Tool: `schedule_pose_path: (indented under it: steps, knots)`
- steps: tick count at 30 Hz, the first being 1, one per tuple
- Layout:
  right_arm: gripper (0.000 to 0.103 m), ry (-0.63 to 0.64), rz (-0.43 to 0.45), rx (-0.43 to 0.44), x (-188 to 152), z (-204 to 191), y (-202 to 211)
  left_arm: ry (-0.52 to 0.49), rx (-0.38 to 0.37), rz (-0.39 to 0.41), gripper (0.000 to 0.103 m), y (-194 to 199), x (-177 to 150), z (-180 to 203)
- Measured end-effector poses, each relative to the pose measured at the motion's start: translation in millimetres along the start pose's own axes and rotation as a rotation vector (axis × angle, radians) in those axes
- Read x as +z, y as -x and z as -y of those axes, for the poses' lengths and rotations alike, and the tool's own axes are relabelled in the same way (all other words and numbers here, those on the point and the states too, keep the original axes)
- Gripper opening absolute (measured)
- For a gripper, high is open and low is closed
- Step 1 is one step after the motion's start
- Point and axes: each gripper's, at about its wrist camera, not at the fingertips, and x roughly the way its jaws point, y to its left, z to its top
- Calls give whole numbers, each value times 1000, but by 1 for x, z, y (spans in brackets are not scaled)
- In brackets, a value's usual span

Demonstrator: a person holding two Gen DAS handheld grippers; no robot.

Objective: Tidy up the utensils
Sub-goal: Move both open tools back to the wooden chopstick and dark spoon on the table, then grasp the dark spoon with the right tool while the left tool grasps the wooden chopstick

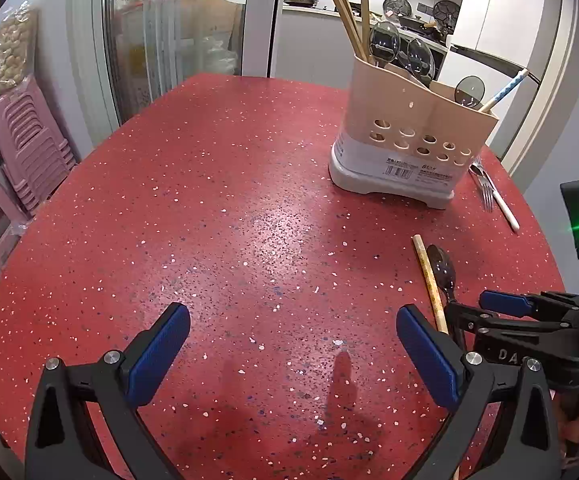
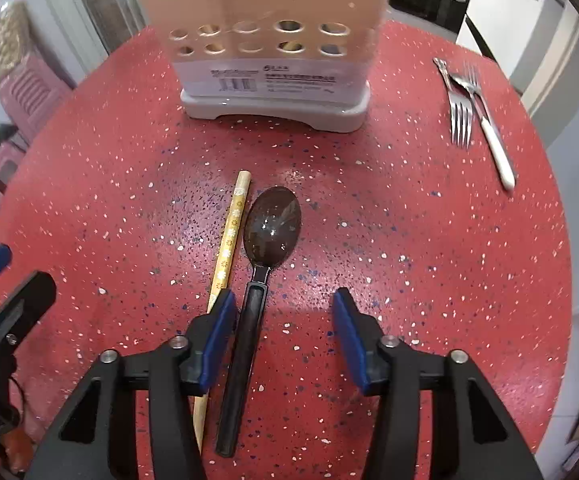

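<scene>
A red speckled desk [image 1: 217, 208] fills both views, its near edge cut off by the frames; behind it the room shows glass doors and a kitchen counter, both warped by the lens. The beige utensil holder [image 1: 413, 136] stands toward the far right, its top cropped in the right wrist view, its contents partly hidden behind the wall. Stacked pink stools [image 1: 29, 136] sit at the left. The left claw [image 1: 293, 344] hangs open over bare desk. The right claw [image 2: 283, 336] stands open astride the dark spoon [image 2: 267, 240], which lies flat beside a chopstick [image 2: 229, 240]; its left pad covers part of the chopstick. Two forks [image 2: 463, 112] lie well right.
</scene>
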Motion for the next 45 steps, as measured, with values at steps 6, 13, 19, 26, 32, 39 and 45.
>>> schedule_pose_path:
  steps: [6, 13, 19, 26, 32, 39, 45]
  knots:
    - [43, 56, 1, -20, -2, -11, 2, -5, -1, -12, 103, 26, 6, -1]
    - [14, 53, 6, 15, -4, -11, 6, 12, -43, -47, 103, 22, 13, 4]
    - [12, 15, 25, 58, -6, 6, 6, -36, -81, -85, 103, 17, 15, 22]
    - [12, -25, 46, 75, -10, 32, 11, -129, -114, -163, 98, 0, 19, 62]
    - [12, -63, 67, 90, -11, 52, 19, -176, -109, -243, 85, -19, 19, 87]
    - [12, -82, 90, 123, -15, 65, 27, -273, -76, -288, 79, -22, 25, 111]
    - [12, -95, 115, 152, -15, 73, 35, -319, -57, -333, 79, -25, 28, 124]
